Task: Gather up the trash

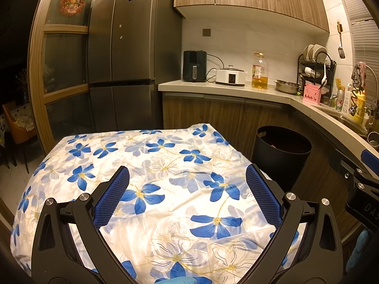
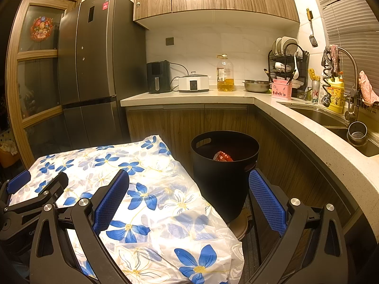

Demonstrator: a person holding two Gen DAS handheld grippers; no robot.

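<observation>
A black round bin (image 2: 222, 172) stands on the floor just right of the table; red-and-white wrapper trash (image 2: 222, 156) lies inside it. In the left wrist view the bin (image 1: 281, 156) sits beyond the table's right edge. The table wears a white cloth with blue flowers (image 1: 165, 179), and no loose trash shows on it. My left gripper (image 1: 187, 177) hangs open over the cloth, nothing between its blue pads. My right gripper (image 2: 189, 182) is open too, straddling the table's right edge (image 2: 203, 196) and the bin. The left gripper (image 2: 38, 184) also appears at the right view's left side.
A dark fridge (image 1: 123, 54) stands behind the table. An L-shaped counter (image 2: 260, 99) carries an air fryer (image 2: 158, 77), a white cooker (image 2: 193, 84), an oil bottle (image 2: 225, 73), a steel bowl (image 2: 257, 86), a dish rack (image 2: 287, 61) and a sink (image 2: 331, 120). Cabinets run below.
</observation>
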